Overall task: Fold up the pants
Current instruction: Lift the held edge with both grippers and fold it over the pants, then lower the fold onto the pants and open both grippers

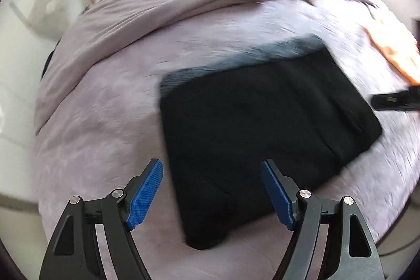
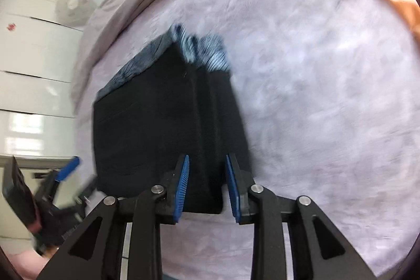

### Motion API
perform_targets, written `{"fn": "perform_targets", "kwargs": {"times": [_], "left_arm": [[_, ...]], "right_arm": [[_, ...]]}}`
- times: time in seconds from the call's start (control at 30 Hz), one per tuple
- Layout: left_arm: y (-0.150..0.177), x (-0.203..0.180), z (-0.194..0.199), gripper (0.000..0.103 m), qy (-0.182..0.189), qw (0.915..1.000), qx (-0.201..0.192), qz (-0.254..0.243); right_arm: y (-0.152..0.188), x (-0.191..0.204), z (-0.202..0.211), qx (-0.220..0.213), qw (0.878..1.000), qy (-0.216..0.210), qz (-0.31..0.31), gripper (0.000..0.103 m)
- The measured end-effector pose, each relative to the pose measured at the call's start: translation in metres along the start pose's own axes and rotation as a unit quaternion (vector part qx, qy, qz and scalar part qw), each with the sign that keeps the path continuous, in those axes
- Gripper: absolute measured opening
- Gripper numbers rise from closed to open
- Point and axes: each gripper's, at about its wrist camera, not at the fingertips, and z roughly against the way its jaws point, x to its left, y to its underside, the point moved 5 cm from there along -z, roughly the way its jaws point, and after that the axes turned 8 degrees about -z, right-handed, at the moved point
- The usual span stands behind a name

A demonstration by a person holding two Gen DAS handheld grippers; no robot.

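The folded pants (image 2: 168,127) are lying lengthwise ahead of the right tool (image 2: 207,185), whose half-open fingers are straddling their near edge, while the left tool (image 1: 211,190) is gaping empty.

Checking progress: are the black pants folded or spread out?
Folded: the pants lie as a compact layered rectangle on the bed, no legs extended.

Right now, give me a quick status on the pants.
Left gripper open, empty, above the bed. Right gripper open, straddling the near edge of the pants. Pants folded into a flat rectangle. Nothing in the way.
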Motion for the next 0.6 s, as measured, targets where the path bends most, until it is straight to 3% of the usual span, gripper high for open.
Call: {"fn": "perform_targets", "kwargs": {"times": [0.13,0.2,0.33,0.4,0.5,0.6], "left_arm": [[-0.011,0.019,-0.011,0.078,0.013,0.9992,0.000,0.037],[-0.021,0.028,-0.032,0.078,0.030,0.9958,0.019,0.084],[-0.016,0.035,-0.072,0.079,0.032,0.9895,0.065,0.125],[-0.013,0.033,-0.080,0.094,0.026,0.9898,0.062,0.126],[-0.010,0.033,-0.079,0.095,0.028,0.9903,0.059,0.123],[-0.011,0.042,-0.065,0.095,0.027,0.9895,0.049,0.133]], "right_arm": [[-0.014,0.028,0.022,-0.030,0.999,-0.030,0.019,0.031],[-0.021,0.040,0.018,-0.026,0.999,-0.030,0.031,0.031],[-0.021,0.043,-0.011,-0.002,0.998,0.026,0.049,0.031],[-0.017,0.034,-0.039,0.016,0.996,0.063,0.056,0.031],[-0.019,0.024,-0.056,0.001,0.992,0.101,0.072,0.031],[-0.018,0.020,-0.054,0.001,0.995,0.085,0.057,0.031]]}}
